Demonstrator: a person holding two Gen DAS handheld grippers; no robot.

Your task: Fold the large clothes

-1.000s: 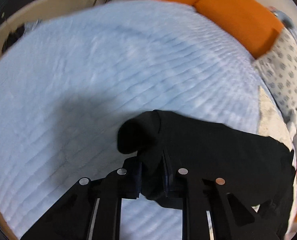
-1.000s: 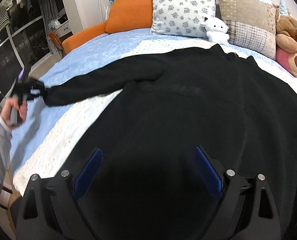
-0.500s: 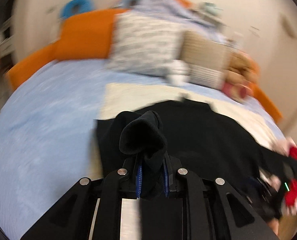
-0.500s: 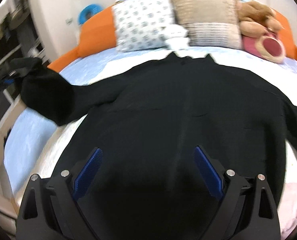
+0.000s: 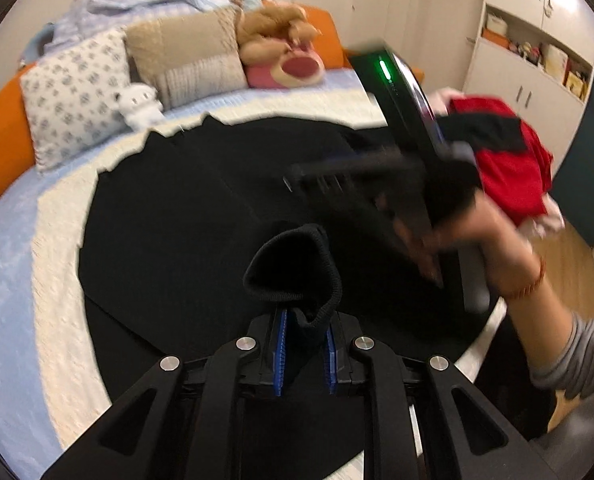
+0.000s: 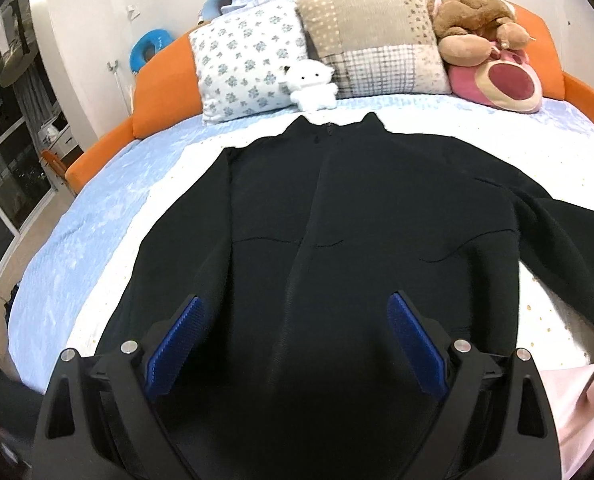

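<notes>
Folding the sleeve in: the left gripper (image 5: 304, 350) pinches the cuff (image 5: 293, 268) above the black top (image 6: 337, 240), which lies flat on the bed (image 6: 97, 216). Right gripper (image 6: 293, 344) hovers over the hem, jaws wide, empty. Next, probably: lay the cuff across the chest, then release.

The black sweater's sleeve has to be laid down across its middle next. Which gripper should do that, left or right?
Probably left. The left gripper is shut on the sleeve cuff above the black sweater. The right gripper is open and holds nothing.
</notes>
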